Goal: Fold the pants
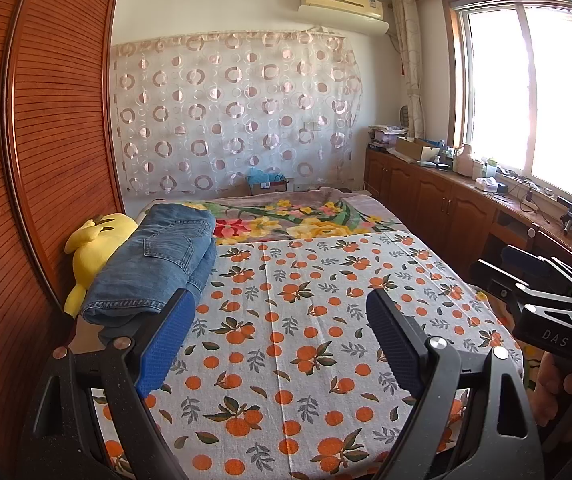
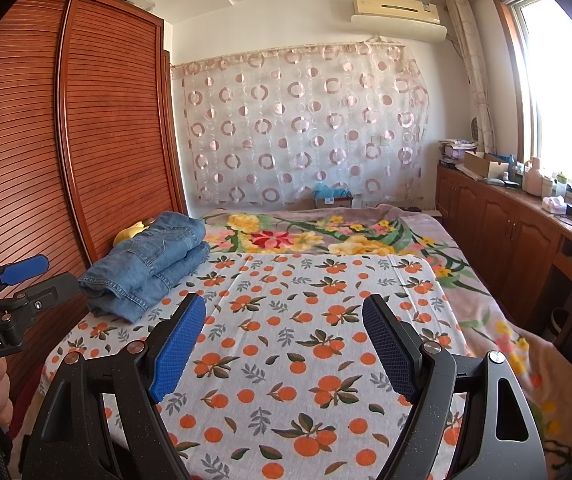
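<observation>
My left tool (image 1: 279,336) is wide open and holds nothing, and my right tool (image 2: 283,340) is wide open and empty too. Both hang above the bed sheet with the oranges (image 1: 306,320). The pants (image 1: 157,264) are blue jeans. They lie in a thick, folded pile at the far left side of the bed, close to the wooden wardrobe (image 1: 45,160), with a yellow plush toy (image 1: 89,248) right beside them. I think they will feel heavy and a bit stiff, because jean cloth is thick. They will not break, and they should not slip much on my bumpy blue pads (image 1: 165,344). They are soft enough to bend, but the layers may slide apart. I would grab the thick band at the waist, one tool on each side, not just a thin top layer.
</observation>
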`<action>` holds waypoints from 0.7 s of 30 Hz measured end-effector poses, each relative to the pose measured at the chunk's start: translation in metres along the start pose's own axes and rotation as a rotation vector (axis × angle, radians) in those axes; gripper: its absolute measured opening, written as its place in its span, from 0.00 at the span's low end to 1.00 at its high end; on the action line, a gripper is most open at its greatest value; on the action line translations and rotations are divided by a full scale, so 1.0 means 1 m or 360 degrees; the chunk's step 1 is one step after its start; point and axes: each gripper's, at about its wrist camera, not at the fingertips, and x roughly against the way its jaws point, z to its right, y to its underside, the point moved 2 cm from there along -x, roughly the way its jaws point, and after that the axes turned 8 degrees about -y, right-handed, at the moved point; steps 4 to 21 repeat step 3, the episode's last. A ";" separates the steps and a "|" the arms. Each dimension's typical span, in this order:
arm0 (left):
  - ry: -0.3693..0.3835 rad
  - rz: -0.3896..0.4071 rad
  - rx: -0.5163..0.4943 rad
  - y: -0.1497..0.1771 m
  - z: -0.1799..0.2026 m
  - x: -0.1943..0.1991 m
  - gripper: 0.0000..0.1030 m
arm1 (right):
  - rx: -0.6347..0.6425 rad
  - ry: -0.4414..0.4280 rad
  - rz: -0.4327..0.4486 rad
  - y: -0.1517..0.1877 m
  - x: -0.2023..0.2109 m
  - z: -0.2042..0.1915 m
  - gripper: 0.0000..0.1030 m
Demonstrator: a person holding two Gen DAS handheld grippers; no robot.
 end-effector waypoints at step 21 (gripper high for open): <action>0.0000 0.0001 0.0000 0.000 0.000 0.000 0.85 | -0.0001 -0.0001 0.0000 0.000 0.000 0.000 0.80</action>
